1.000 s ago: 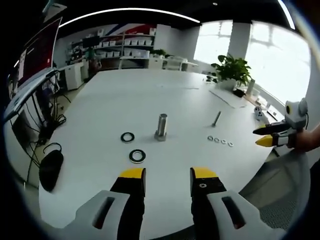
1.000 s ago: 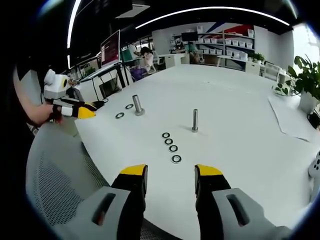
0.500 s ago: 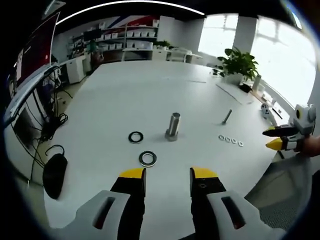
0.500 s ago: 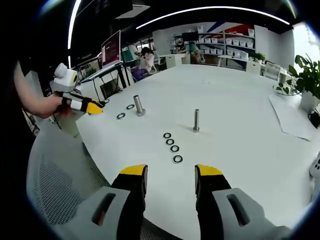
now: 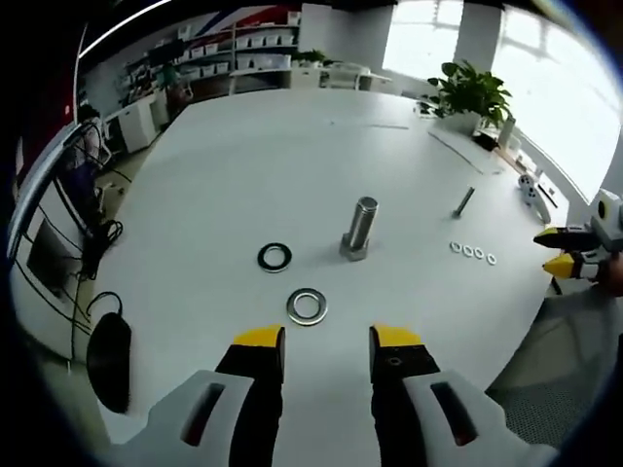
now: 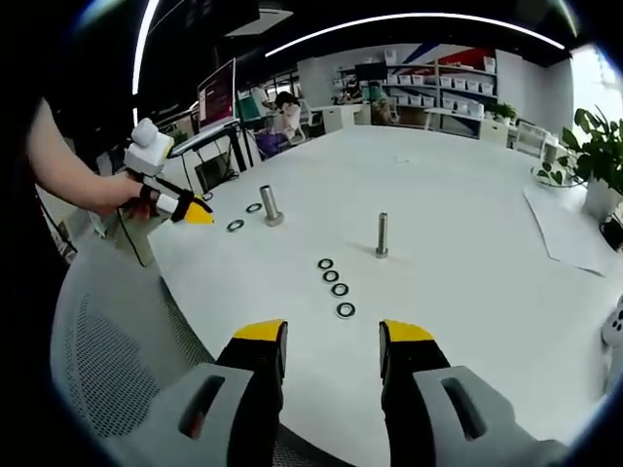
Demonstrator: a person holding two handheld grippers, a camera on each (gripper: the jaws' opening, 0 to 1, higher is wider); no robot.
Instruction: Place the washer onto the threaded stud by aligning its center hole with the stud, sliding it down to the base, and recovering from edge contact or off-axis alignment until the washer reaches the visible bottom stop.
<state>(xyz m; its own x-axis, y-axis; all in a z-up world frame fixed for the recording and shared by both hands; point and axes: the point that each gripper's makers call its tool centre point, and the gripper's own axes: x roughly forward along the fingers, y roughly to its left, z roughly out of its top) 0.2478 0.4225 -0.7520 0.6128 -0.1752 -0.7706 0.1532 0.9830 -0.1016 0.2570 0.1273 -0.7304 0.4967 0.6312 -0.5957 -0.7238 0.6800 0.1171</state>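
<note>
Your left gripper (image 5: 326, 342) hangs over the near edge of the white table (image 5: 234, 175), jaws apart with nothing between them. Just beyond its tips lies a silver washer (image 5: 308, 306), flat on the table; a darker washer (image 5: 274, 257) lies a little farther and to the left. The thick stud (image 5: 358, 230) stands upright right of that one, apart from both. Your right gripper (image 6: 331, 342) is also spread and empty, near a row of four small washers (image 6: 335, 283) beside a thin stud (image 6: 382, 234).
</note>
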